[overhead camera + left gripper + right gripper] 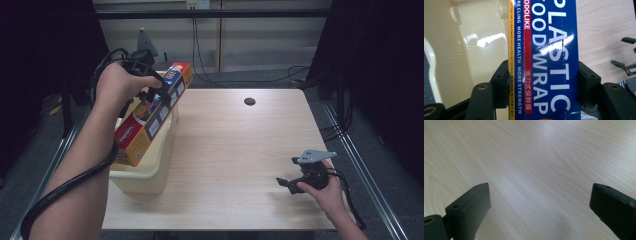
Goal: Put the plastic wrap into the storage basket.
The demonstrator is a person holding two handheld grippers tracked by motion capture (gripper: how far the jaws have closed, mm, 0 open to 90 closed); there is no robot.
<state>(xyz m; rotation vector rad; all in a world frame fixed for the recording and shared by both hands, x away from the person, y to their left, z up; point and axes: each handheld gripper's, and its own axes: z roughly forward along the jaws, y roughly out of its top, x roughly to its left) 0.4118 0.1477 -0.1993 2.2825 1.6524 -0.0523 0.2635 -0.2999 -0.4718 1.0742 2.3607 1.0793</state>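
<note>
Box: a long blue plastic-wrap box (546,60) is sitting clamped between the left gripper's (544,75) two black jaws, which are pressing on its long sides; in the high view it (150,117) is slanting above the bin.
Bin: a cream bin (474,50) is lying just beyond and beside the left jaws, under the box; it is resting at the table's left edge (145,175).
Right gripper: the right gripper (286,183) is hovering low over the table, jaws spread wide and gripping nothing, with bare wood (536,170) between them.
Table: a pale wooden table (240,150) is carrying the bin.
</note>
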